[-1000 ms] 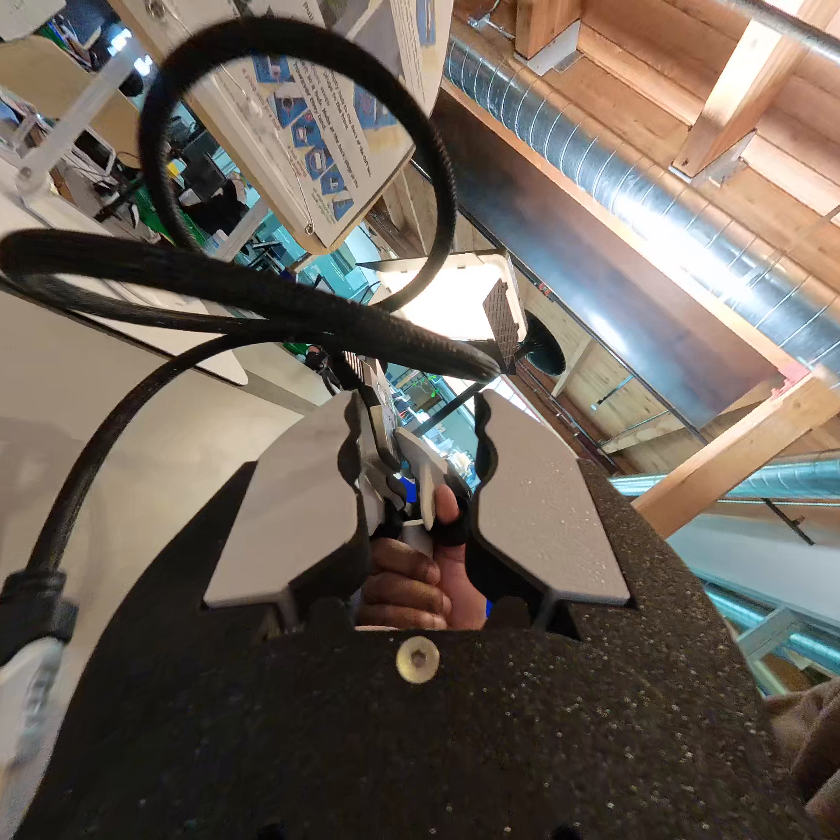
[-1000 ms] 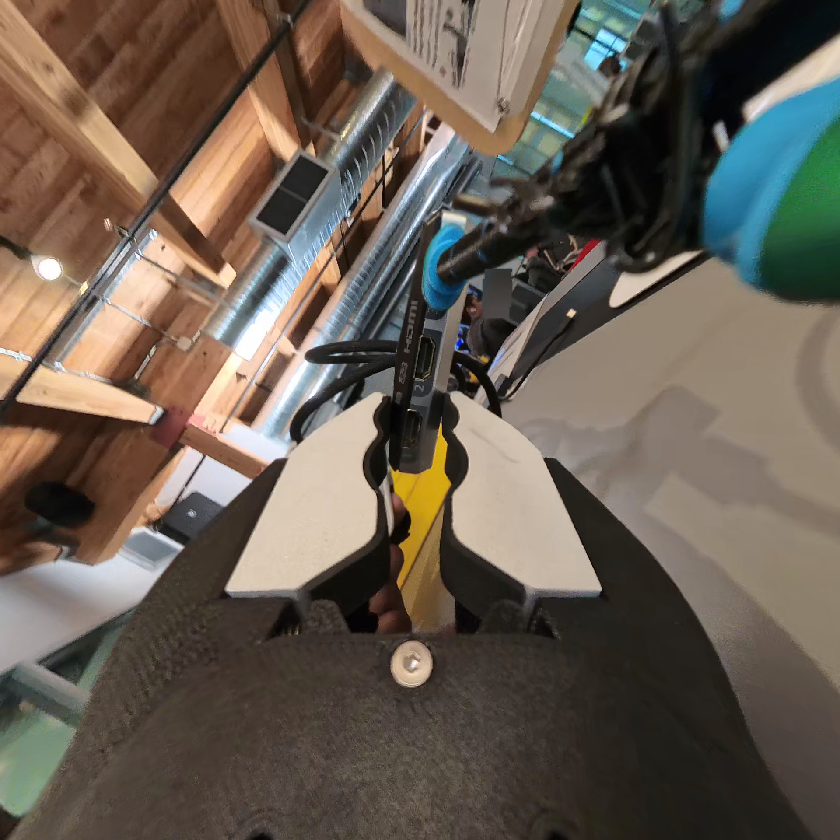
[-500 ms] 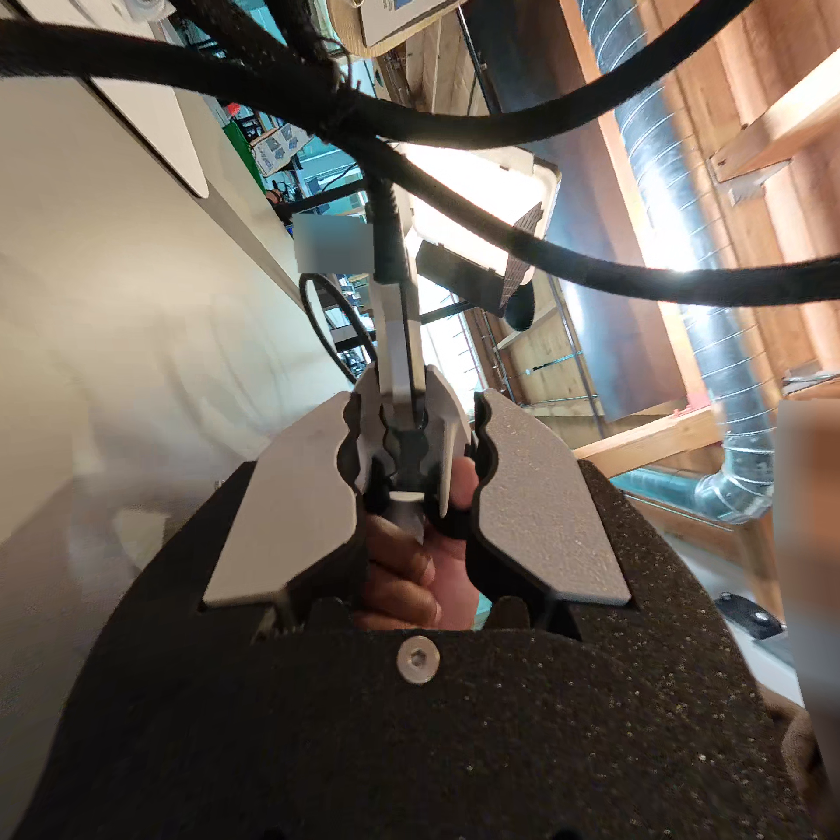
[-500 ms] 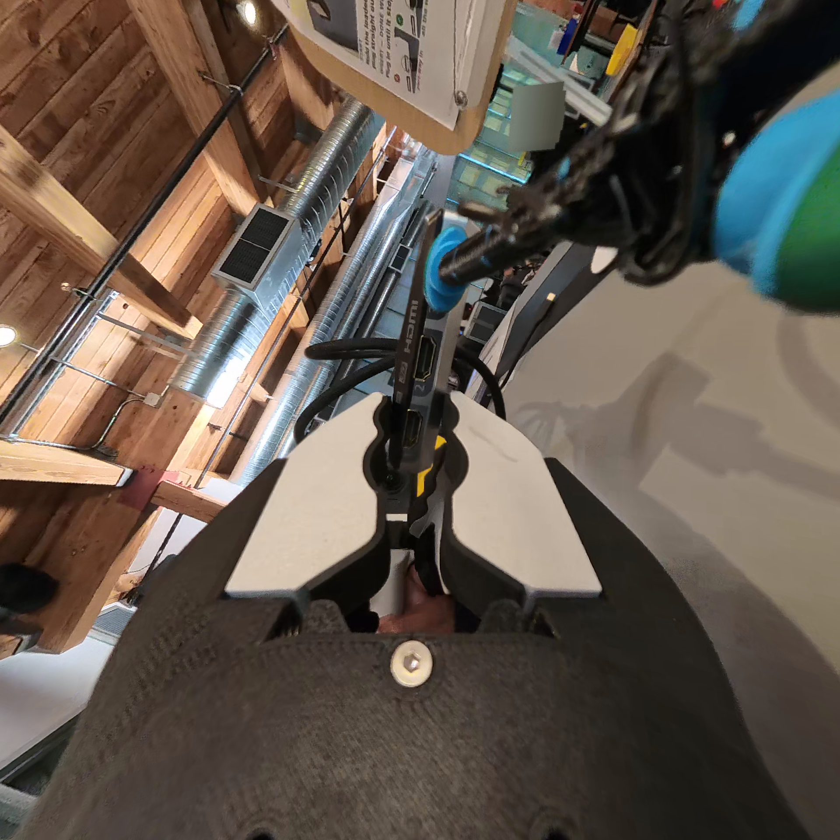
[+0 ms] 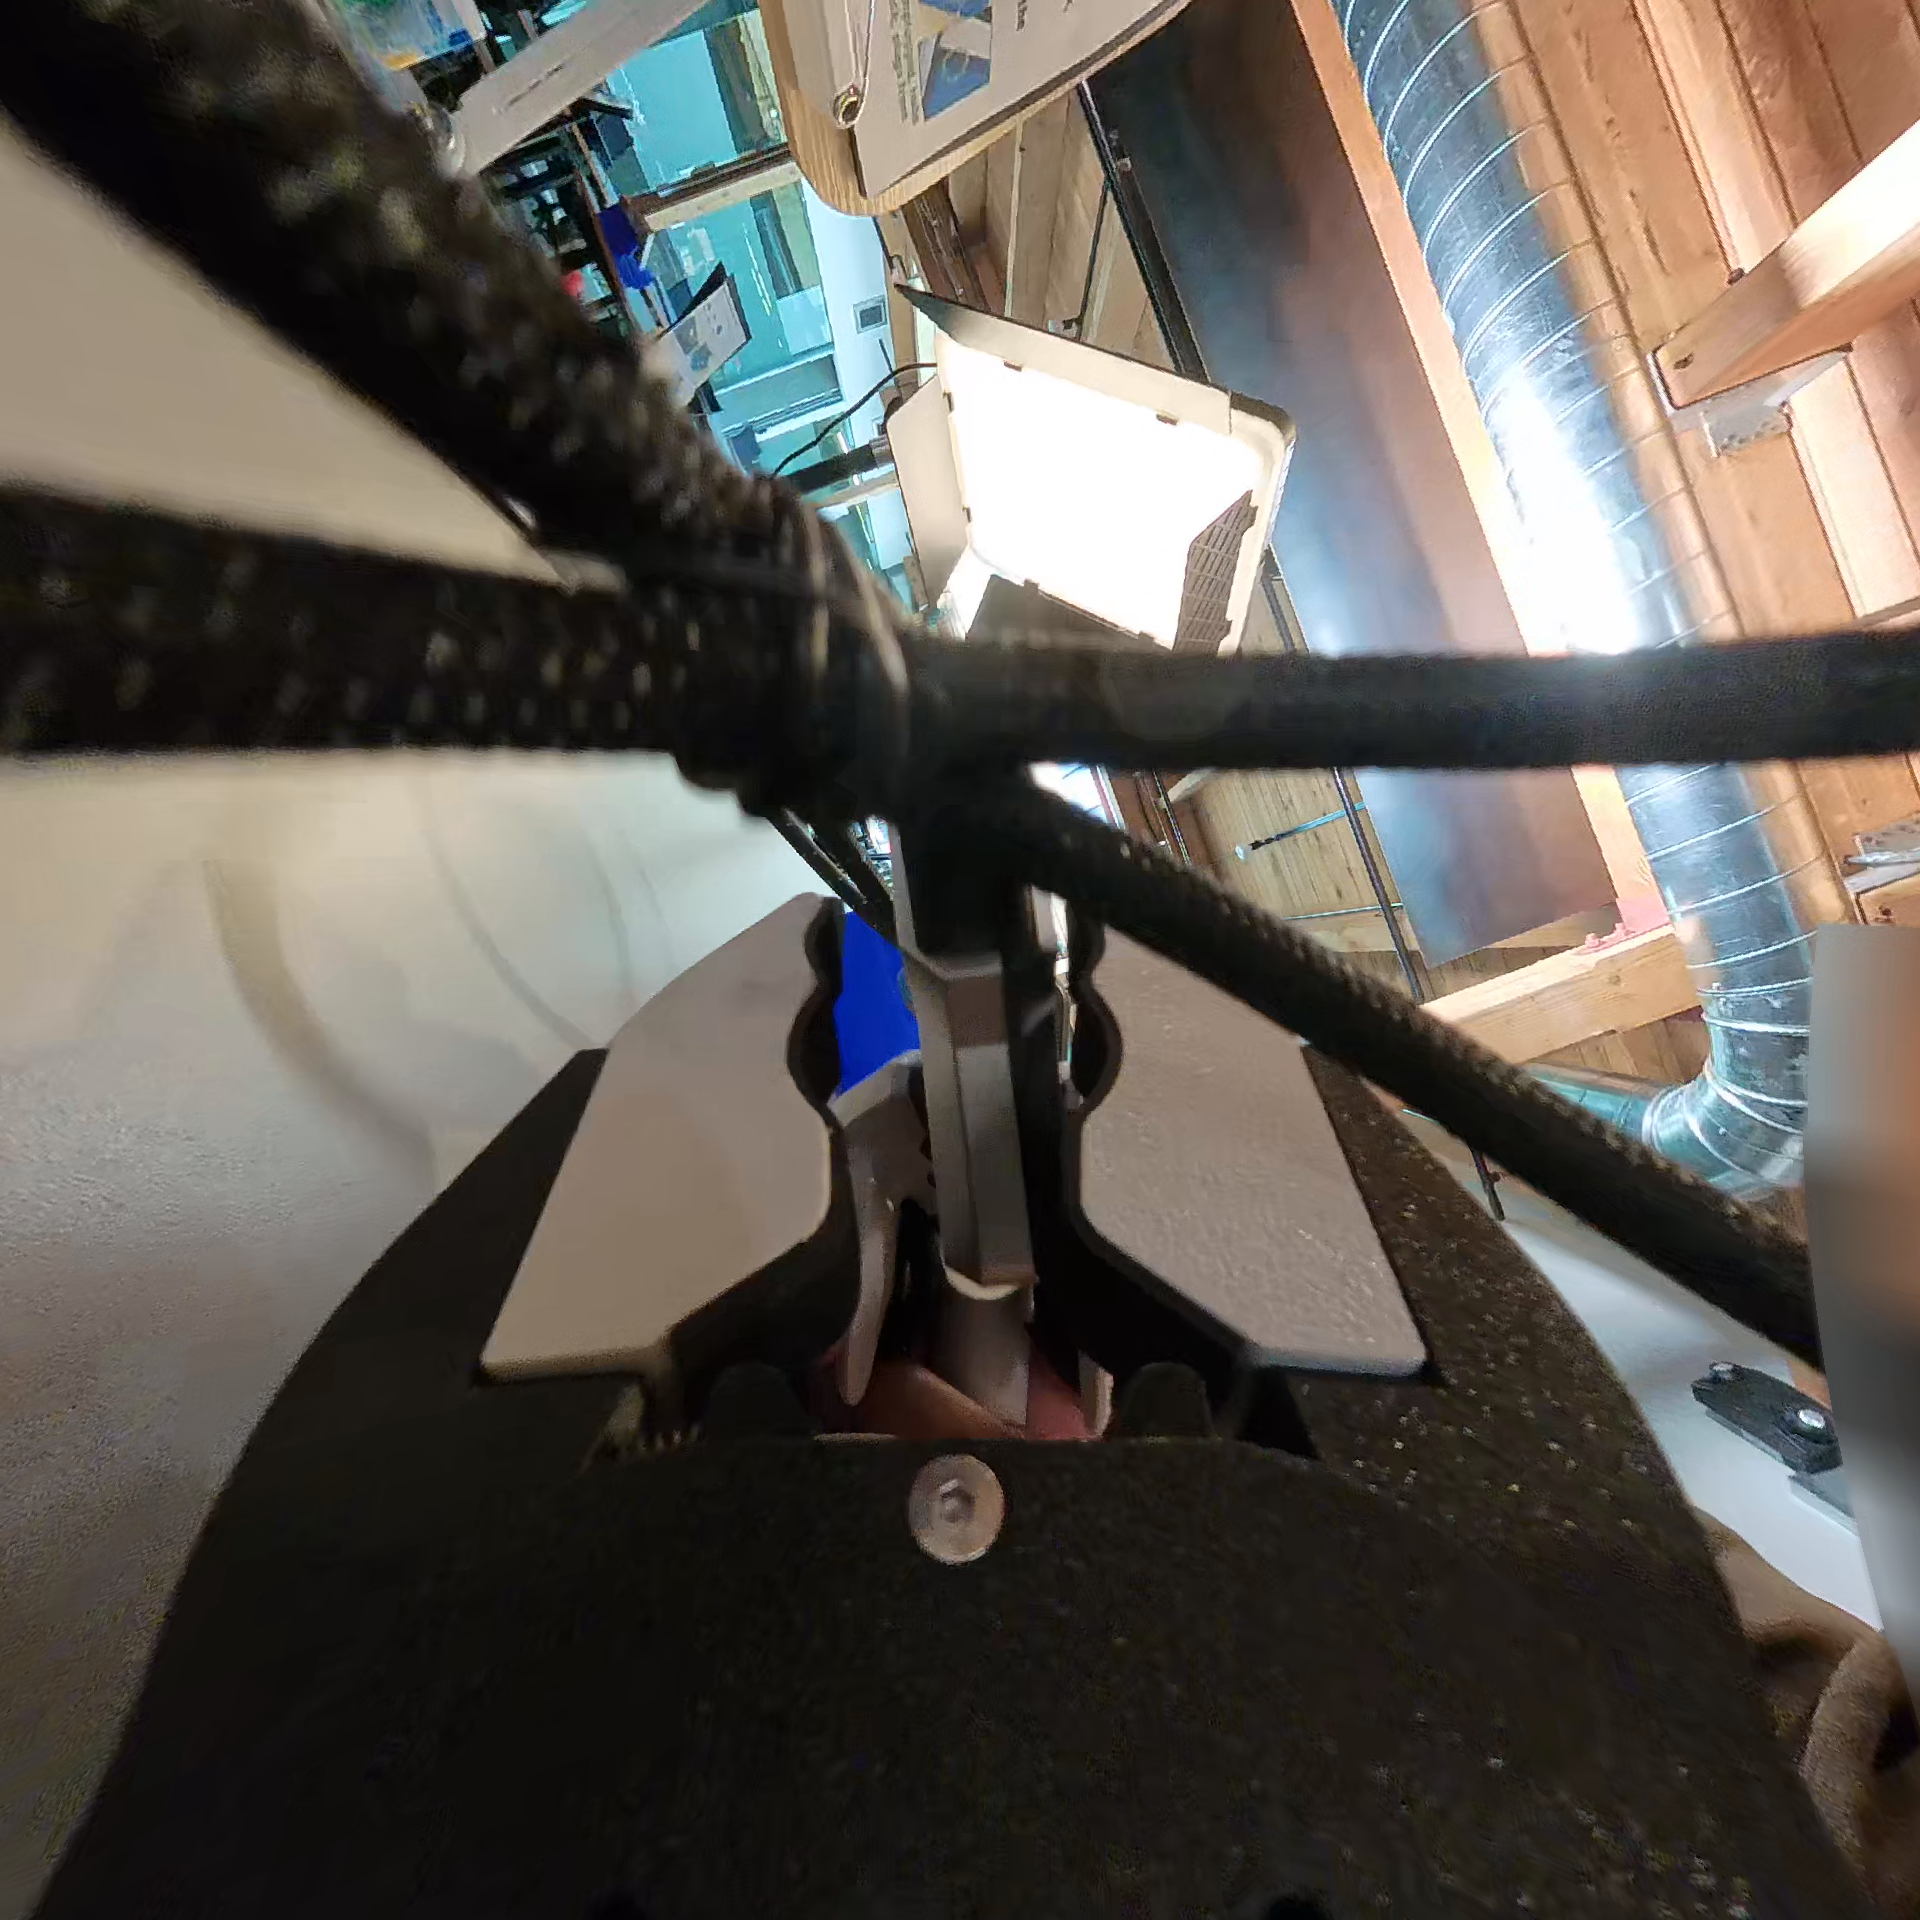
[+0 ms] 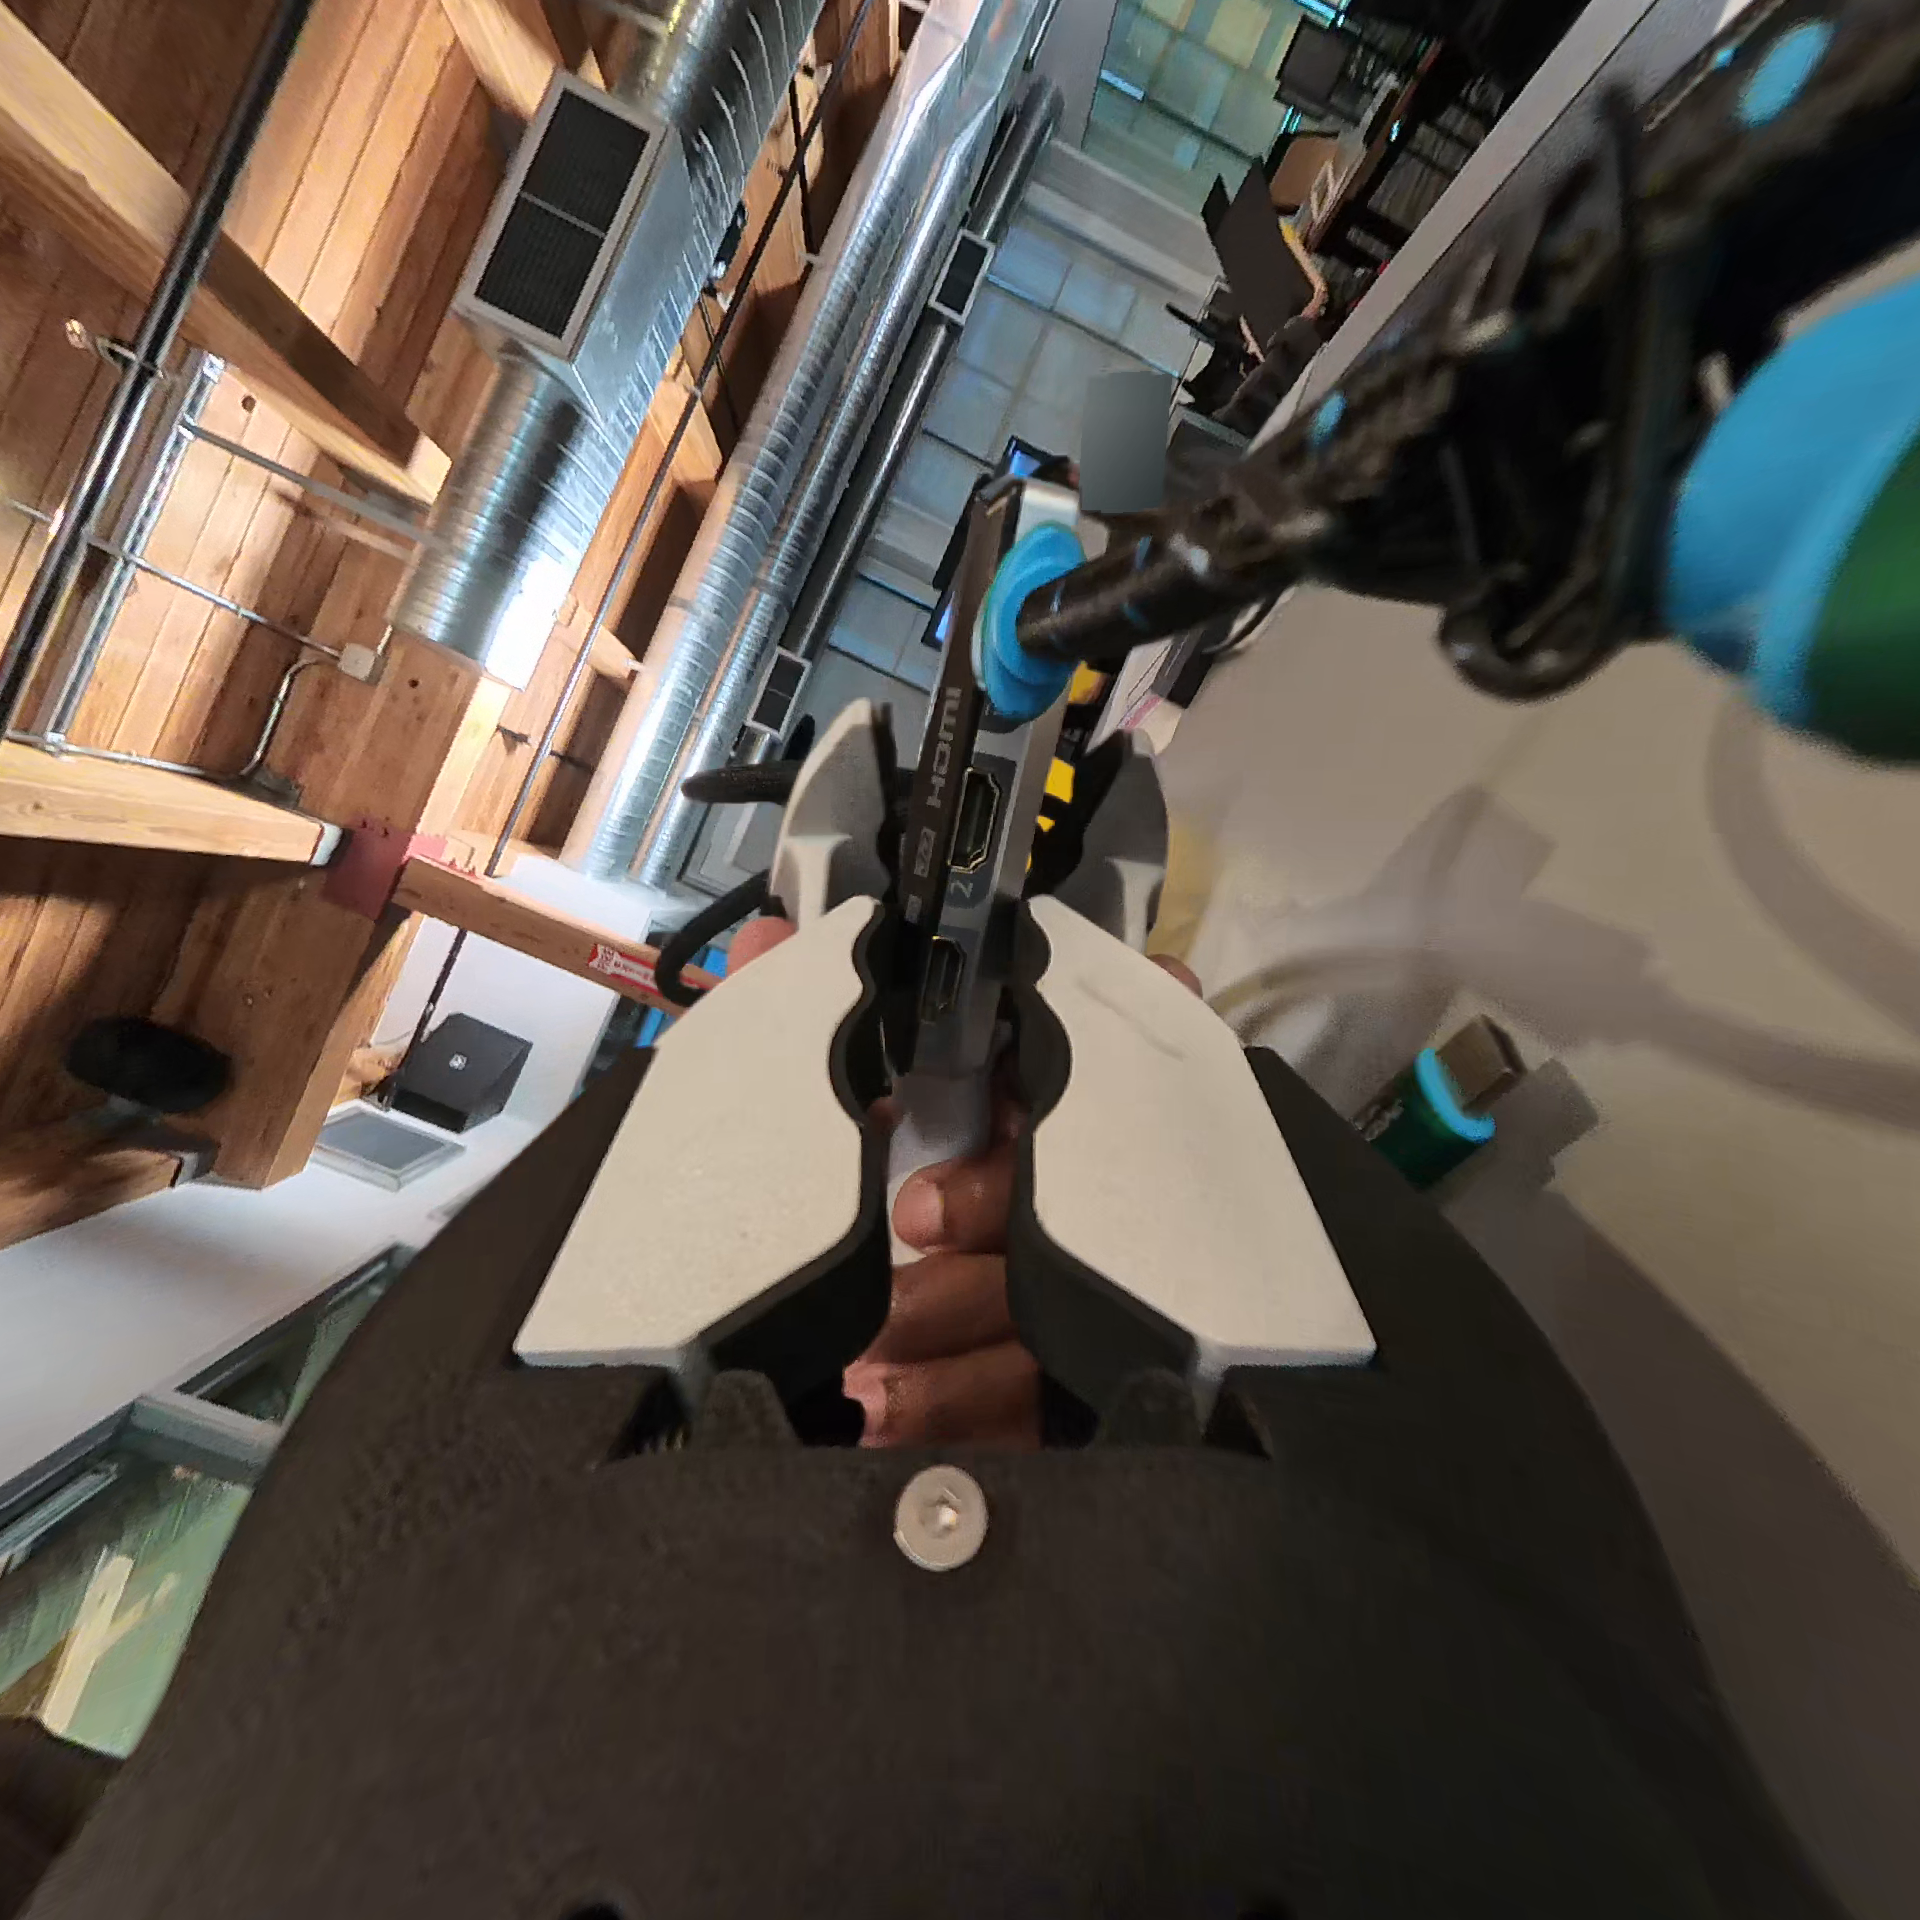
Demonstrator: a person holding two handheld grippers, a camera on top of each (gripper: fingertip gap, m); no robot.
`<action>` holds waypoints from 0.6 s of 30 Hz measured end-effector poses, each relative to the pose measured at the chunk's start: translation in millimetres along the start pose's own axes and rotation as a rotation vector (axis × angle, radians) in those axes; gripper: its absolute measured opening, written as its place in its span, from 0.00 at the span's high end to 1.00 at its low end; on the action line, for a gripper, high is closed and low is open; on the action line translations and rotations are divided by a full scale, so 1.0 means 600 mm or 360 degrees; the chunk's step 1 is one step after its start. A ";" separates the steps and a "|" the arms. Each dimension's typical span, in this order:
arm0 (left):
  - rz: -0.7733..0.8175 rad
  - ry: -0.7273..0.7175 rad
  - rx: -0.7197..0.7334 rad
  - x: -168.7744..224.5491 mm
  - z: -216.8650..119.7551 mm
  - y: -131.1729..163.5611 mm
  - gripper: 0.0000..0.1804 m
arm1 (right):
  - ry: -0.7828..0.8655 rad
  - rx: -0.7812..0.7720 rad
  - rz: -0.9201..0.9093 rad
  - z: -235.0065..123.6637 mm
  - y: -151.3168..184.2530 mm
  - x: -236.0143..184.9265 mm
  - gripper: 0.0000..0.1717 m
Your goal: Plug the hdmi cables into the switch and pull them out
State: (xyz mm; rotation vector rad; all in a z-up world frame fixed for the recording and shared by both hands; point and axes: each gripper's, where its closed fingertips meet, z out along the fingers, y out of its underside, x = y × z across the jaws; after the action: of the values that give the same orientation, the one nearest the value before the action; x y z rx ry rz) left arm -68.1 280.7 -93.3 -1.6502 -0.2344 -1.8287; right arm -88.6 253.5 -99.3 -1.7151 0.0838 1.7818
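Note:
My right gripper (image 6: 951,925) is shut on a slim grey adapter hub (image 6: 977,831) and holds it upright in the air. A black braided cable (image 6: 1247,530) with a blue plug (image 6: 1023,644) sits in the hub's upper port. My left gripper (image 5: 951,935) faces it from the other side. Its fingers (image 6: 821,810) stand on both sides of the hub (image 5: 966,1122), and a gap shows at the left pad, so it is open. Thick braided cables (image 5: 1351,707) cross close in front of the left wrist camera.
A green connector with a blue band (image 6: 1444,1122) lies on the white table (image 6: 1558,935). A blurred blue and green plug (image 6: 1818,582) hangs near the right camera. A lit lamp panel (image 5: 1091,499), a wooden board (image 5: 935,83), wooden beams and silver ducts stand behind. My two grippers' fingertips are within a few centimetres of each other.
My left gripper has moved in over the hub and its jaws have narrowed around it. The braided cables swung across its view. My right gripper kept its grasp on the hub.

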 end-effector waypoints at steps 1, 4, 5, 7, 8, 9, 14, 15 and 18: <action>0.0019 0.0023 0.0004 0.003 -0.002 -0.001 0.83 | 0.0004 -0.0029 -0.0016 0.003 0.006 -0.001 0.88; 0.0062 0.0049 -0.0005 0.008 -0.009 -0.004 0.88 | 0.0035 -0.0112 -0.0074 0.007 0.016 0.000 0.88; 0.0078 0.0043 0.0013 0.009 -0.012 -0.009 0.88 | 0.0040 -0.0162 -0.0092 0.008 0.020 0.000 0.87; 0.0114 0.0016 0.0076 0.007 -0.022 -0.023 0.88 | 0.0058 -0.0268 -0.0137 0.007 0.027 -0.002 0.85; 0.0129 -0.0004 0.0120 0.003 -0.029 -0.034 0.88 | 0.0074 -0.0317 -0.0163 0.005 0.030 -0.003 0.84; 0.0141 -0.0026 0.0160 -0.001 -0.039 -0.045 0.88 | 0.0105 -0.0379 -0.0192 0.001 0.034 -0.002 0.84; 0.0162 -0.0084 0.0272 -0.013 -0.074 -0.080 0.88 | 0.0482 -0.0773 -0.0643 -0.044 0.054 0.032 0.93; 0.0167 -0.0092 0.0277 -0.013 -0.077 -0.082 0.88 | 0.0574 -0.0819 -0.0782 -0.054 0.052 0.036 0.95; 0.0193 -0.0125 0.0282 -0.016 -0.079 -0.085 0.88 | 0.0763 -0.1015 -0.1073 -0.076 0.067 0.044 0.96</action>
State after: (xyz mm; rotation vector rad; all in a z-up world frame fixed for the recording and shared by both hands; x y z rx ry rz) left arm -136.1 297.7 -96.7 -1.5789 -0.3143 -1.6076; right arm -66.7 211.1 -145.2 -2.2166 -0.8392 0.9153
